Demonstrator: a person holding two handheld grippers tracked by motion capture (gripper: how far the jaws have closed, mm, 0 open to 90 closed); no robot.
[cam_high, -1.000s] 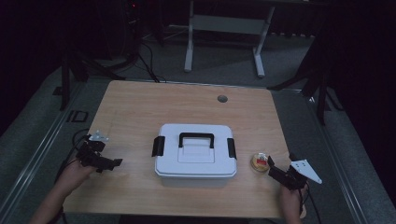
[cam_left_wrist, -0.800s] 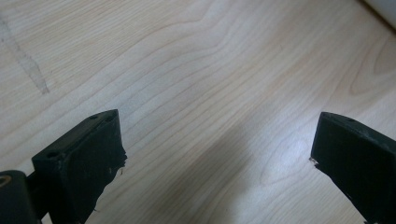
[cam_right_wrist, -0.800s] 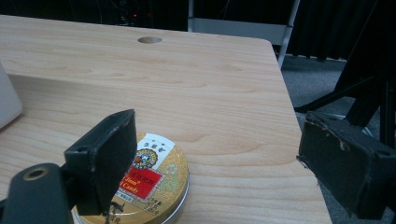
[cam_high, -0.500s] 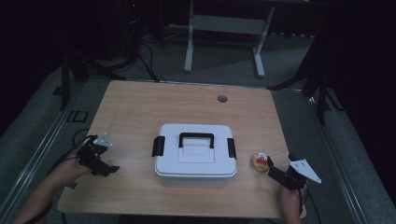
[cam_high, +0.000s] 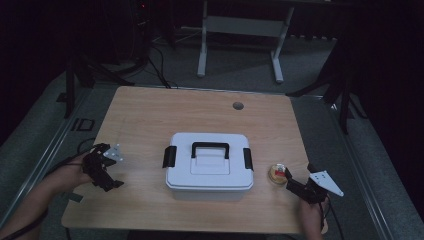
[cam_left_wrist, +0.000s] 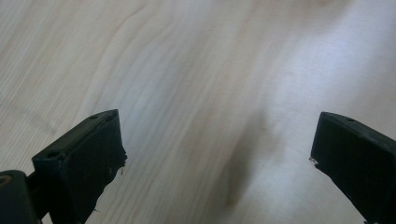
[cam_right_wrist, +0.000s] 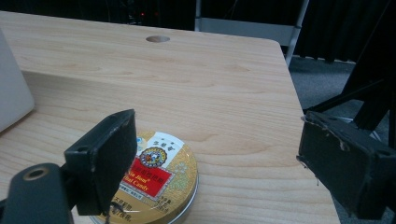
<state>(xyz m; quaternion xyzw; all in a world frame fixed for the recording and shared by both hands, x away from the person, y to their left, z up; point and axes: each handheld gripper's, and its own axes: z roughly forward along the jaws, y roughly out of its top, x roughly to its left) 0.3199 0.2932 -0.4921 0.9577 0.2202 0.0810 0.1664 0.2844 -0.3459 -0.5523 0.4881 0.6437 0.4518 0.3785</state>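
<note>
Golden candy tin (cam_right_wrist: 152, 184) near the table's (cam_high: 150, 115) right front corner lies ungrasped between the right gripper's (cam_right_wrist: 215, 154) spread jaws, white box (cam_high: 209, 167) latched, left gripper (cam_left_wrist: 215, 154) released, empty.

Round candy tin (cam_right_wrist: 154, 182) sits on the table (cam_right_wrist: 224, 88) between wide-apart jaws.

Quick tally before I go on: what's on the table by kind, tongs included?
White latched boxes: 1, the box
Round candy tins: 1, the tin right of the box
Tongs: 2, left tongs and right tongs, both open over the table
Total: 4
</note>
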